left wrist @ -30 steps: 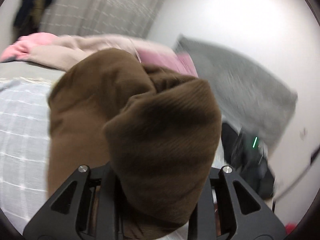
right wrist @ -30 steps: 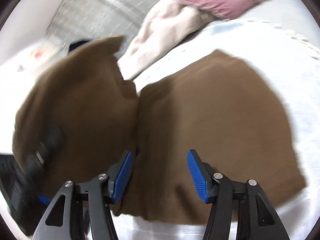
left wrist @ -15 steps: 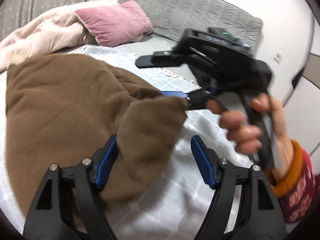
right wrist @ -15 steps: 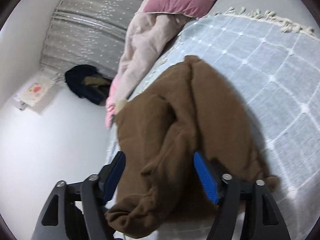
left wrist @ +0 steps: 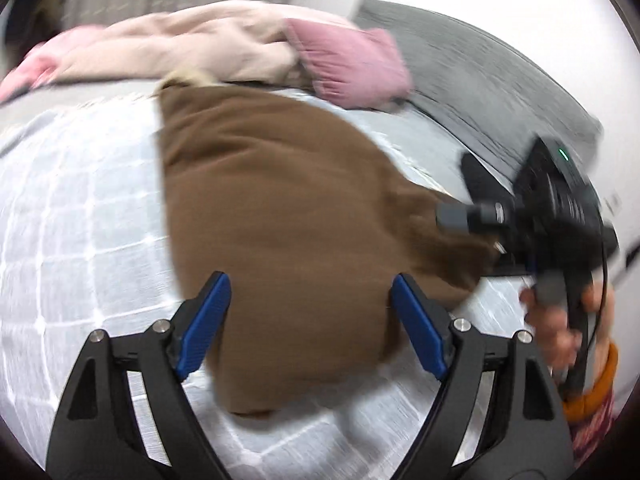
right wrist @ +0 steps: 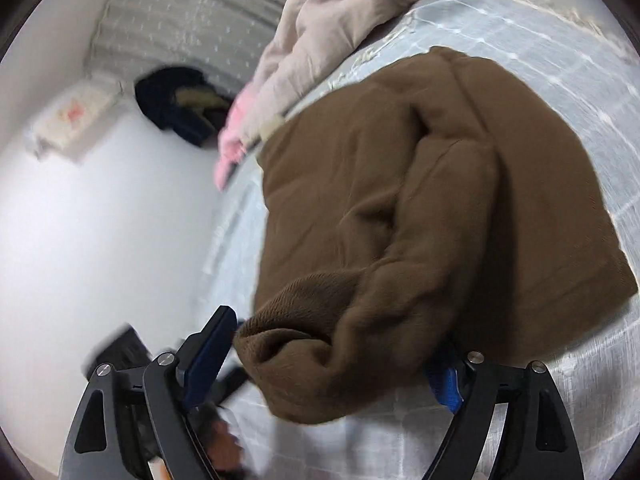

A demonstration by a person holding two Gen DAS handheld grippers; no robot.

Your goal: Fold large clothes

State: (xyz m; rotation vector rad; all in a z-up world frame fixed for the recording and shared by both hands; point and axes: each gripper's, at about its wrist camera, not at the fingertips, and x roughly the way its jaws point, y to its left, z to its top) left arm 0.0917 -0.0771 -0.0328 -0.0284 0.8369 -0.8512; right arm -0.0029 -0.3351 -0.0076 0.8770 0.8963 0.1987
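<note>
Jaws just opening on both our grippers, left gripper point(left wrist: 310, 320) and right gripper point(right wrist: 332, 356) apart, unclamped; brown garment point(left wrist: 280, 208) lies between them on the checked bedspread point(left wrist: 80, 208), near its front edge.

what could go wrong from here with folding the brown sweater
1. The brown sweater lies bunched, with a rolled lump at its near end; another fold over that would likely trap the wrinkles.
2. Both grippers, left and right, have just been opening and grip nothing, so the loose cloth may slump.
3. The pink pillow and beige blanket sit close behind, leaving little room to spread it.
</note>
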